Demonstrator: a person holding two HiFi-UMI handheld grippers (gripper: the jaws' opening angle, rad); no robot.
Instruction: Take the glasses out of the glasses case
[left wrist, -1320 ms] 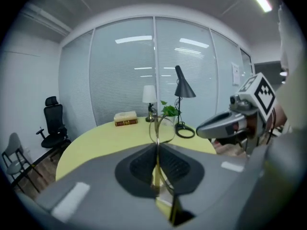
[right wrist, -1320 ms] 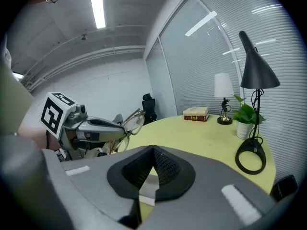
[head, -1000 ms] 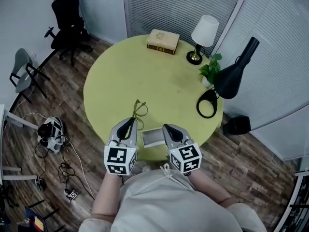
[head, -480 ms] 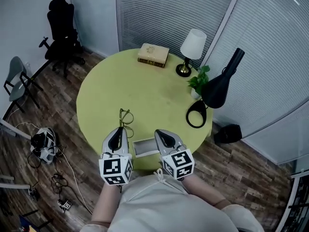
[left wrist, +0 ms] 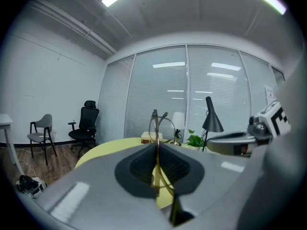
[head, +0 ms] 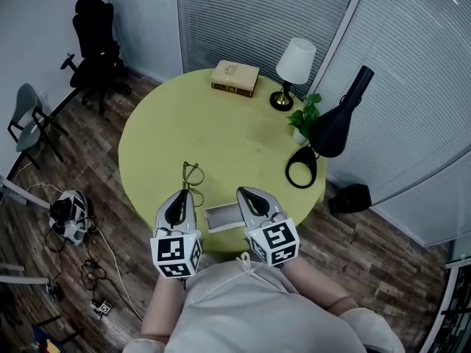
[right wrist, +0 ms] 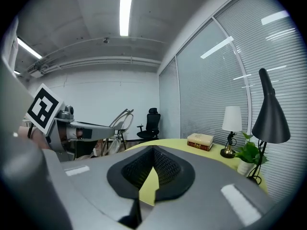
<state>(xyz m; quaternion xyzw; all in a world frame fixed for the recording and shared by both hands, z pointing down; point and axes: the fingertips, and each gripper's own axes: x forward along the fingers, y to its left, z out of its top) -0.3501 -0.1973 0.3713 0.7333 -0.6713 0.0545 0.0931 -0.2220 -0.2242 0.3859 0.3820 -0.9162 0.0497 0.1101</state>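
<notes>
Thin wire-framed glasses (head: 193,176) stick out forward from my left gripper (head: 182,194), which is shut on them above the near edge of the round yellow table (head: 221,127). In the left gripper view the frame (left wrist: 158,124) stands upright, pinched between the dark pads, with my left gripper (left wrist: 156,146) closed around it. The open glasses case (head: 224,217) lies on the table edge between the two grippers, pale inside. My right gripper (head: 243,192) hovers just right of the case, shut and holding nothing; its pads (right wrist: 163,169) meet at the tip.
At the far side of the table lie a book (head: 235,77), a white table lamp (head: 294,59), a small plant (head: 305,116) and a black desk lamp (head: 335,127) with a ring base (head: 302,169). Chairs (head: 92,39) and floor cables (head: 70,215) stand to the left.
My right gripper has risen a little beside the case. The left gripper still holds the glasses in much the same place. The head view has shifted slightly.
</notes>
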